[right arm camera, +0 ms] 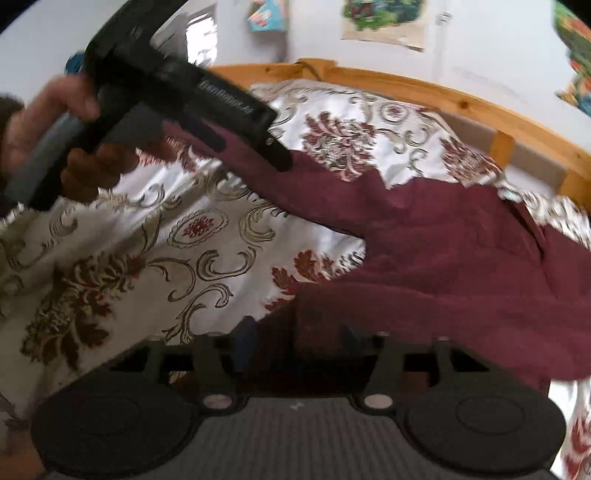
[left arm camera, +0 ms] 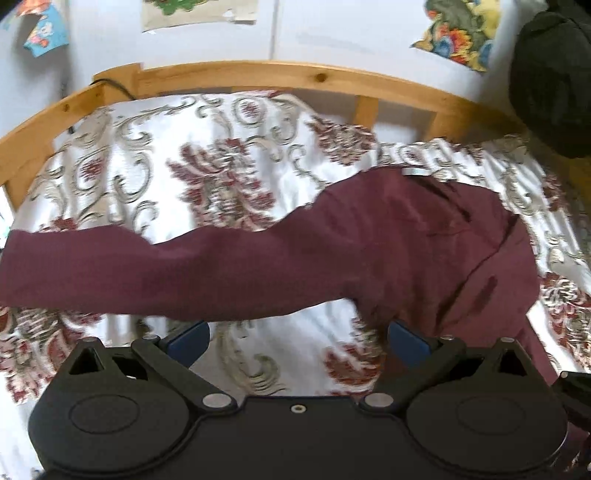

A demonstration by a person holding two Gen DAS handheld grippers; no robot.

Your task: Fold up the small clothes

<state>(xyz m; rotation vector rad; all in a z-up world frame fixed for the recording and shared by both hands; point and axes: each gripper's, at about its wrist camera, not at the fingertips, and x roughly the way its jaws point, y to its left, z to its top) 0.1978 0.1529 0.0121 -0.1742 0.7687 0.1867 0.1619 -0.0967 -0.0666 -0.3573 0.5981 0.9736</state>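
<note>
1 maroon garment (left arm camera: 369,243) on patterned bedspread (left arm camera: 207,147), left gripper (left arm camera: 297,338) fingers spread, right gripper (right arm camera: 299,343) fingers parted, lettering blurred

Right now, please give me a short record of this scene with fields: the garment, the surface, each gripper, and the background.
garment: maroon garment, lying unfolded on the bed, one long part stretched to the left in the left wrist view
surface: floral bedspread inside a wooden bed frame
left gripper: fingers wide apart at the garment's near edge, gripping nothing
right gripper: fingers apart, maroon cloth lying between them; the view is blurred
background: white wall with colourful pictures
</note>
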